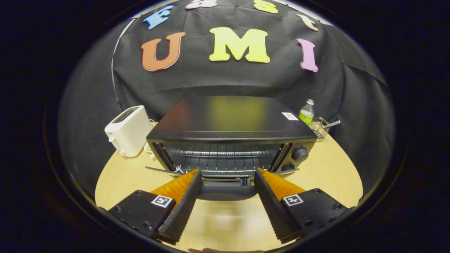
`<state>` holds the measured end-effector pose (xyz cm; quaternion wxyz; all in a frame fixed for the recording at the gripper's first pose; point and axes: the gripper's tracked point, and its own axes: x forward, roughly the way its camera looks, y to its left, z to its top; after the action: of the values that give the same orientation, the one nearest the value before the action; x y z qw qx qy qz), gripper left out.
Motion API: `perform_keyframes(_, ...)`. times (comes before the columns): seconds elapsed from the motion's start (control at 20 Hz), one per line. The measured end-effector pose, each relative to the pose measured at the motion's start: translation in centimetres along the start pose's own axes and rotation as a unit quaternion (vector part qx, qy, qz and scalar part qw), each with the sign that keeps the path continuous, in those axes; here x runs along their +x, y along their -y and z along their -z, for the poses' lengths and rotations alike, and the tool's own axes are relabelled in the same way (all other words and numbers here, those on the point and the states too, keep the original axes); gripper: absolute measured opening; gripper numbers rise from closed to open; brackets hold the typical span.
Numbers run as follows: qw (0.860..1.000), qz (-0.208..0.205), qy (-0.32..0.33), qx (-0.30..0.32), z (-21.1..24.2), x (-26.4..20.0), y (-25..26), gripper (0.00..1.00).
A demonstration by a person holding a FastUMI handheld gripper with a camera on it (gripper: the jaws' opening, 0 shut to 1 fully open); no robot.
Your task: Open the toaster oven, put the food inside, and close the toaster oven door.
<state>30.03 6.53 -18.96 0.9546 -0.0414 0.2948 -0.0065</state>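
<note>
At about ten o'clock from the jaws, a white plastic two-slot toaster [128,130] stands on the pale wooden surface [330,168]. At twelve o'clock sits the black metal toaster oven [230,140], its door [226,191] dropped open just ahead of the gripper [227,174], bare wire rack [219,159] showing inside. The jaws are spread wide, holding nothing. At two o'clock stand a green-labelled clear bottle [307,112] and a small wire basket [319,128].

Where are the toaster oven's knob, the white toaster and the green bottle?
Toaster oven knob [300,153], gripper view: its round front face.
White toaster [129,130], gripper view: its side wall.
Green bottle [306,113], gripper view: its body.
</note>
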Motion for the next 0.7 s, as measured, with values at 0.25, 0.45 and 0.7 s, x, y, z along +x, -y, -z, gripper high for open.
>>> perform_keyframes(0.25, 1.0, 0.0, -0.019, 0.007, 3.6, -0.7, 0.3, 0.99)
perform_keyframes(0.45, 1.0, 0.0, -0.01, 0.015, 6.8, -1.2, 0.2, 0.99)
perform_keyframes(0.7, 1.0, 0.0, -0.005, 0.015, 10.7, -0.3, 0.3, 0.99)
